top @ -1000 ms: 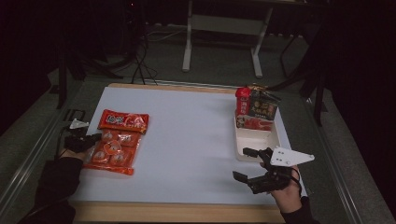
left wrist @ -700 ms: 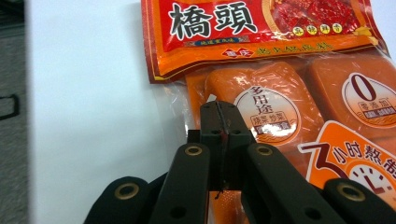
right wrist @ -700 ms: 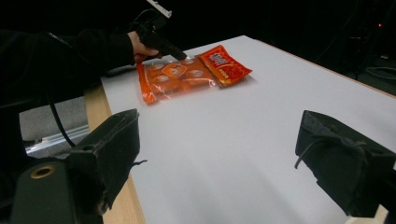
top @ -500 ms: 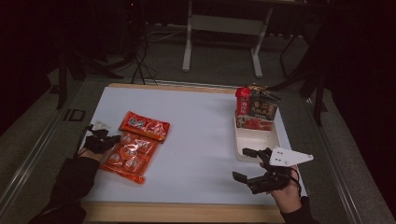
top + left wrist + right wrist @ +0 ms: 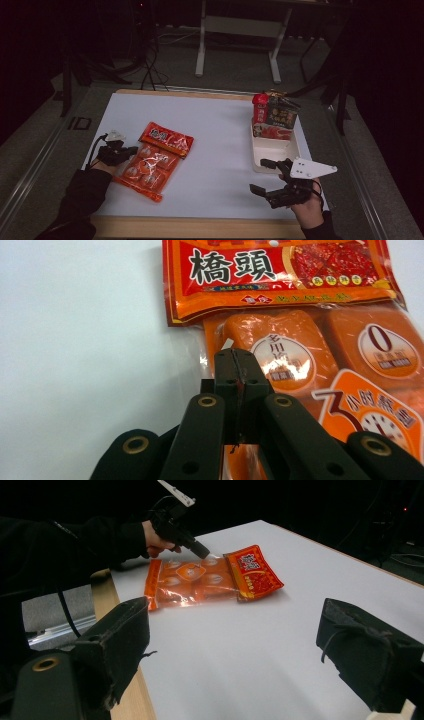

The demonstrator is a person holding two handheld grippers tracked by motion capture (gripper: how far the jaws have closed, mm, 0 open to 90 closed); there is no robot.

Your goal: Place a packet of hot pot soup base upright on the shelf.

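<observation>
Orange snack bag (image 5: 151, 163) pinched at its edge by clenched left gripper (image 5: 131, 150), mid-drag toward white tray (image 5: 272, 152); next, lift clear while right gripper (image 5: 265, 176) waits, jaws spread.

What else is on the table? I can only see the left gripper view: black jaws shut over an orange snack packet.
Observer: A white tray sits at the table's right side, with red and dark packets standing in its far end.
Operator: Where's the other hand?
Observer: The right hand-held gripper hovers beside the tray's near end, jaws open and empty.
Operator: And my packet?
Observer: The orange packet lies flat, far left of the tray.
</observation>
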